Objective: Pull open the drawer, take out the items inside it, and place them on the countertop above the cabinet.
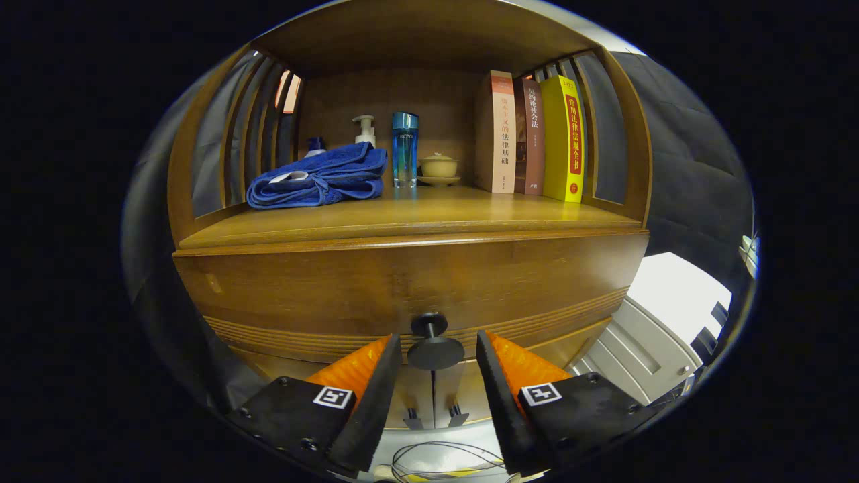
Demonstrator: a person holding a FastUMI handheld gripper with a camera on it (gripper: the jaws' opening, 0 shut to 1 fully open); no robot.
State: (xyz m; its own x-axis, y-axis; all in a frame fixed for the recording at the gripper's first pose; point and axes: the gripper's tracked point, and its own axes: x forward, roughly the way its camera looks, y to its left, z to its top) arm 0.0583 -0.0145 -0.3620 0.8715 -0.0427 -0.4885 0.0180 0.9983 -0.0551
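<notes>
Up top, Chinese titles down the spines of three upright books (530,137), pale, brown and yellow, too small to read with confidence; faint lettering on the blue bottle (405,149), illegible. Beside these on the countertop (416,215): a folded blue towel (319,180), a white pump bottle (364,129), a small lidded cup on a saucer (439,168). Below, the drawer (402,288): closed, glossy brown wood with grooved lines along its lower edge and a dark round knob (434,343) at centre. Gripper (436,349) spread wide, fingers flanking the knob, apparently not touching, holding nothing.
</notes>
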